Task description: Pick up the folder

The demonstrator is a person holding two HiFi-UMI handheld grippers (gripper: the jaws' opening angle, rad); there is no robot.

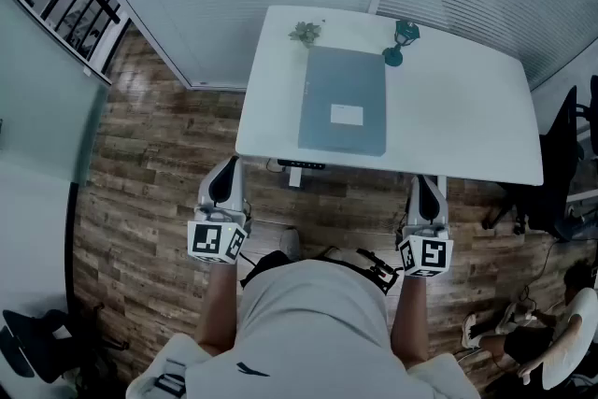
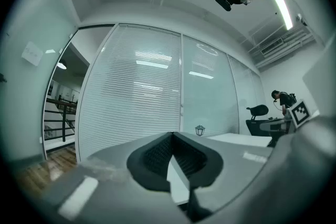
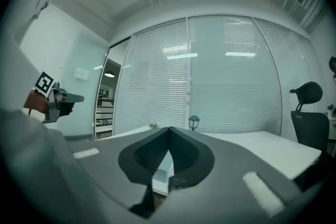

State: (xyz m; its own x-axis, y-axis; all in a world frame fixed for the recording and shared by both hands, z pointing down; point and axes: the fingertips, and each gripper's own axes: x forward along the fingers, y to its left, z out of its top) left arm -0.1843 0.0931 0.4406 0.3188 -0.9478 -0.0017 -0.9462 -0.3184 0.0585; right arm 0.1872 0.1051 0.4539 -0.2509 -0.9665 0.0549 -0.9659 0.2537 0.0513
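A flat grey-blue rectangular folder [image 1: 342,101] lies on a smooth white table [image 1: 467,107] near a teal lantern ornament [image 1: 402,40]. The left gripper [image 1: 225,171] and right gripper [image 1: 428,184] are both closed and empty.

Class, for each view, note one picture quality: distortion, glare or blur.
Head view: evenly lit and sharp across the table. Left gripper view: fisheye with dark corners, and the ceiling lamp glares. Right gripper view: same fisheye bend, and lights reflect in the glass wall.
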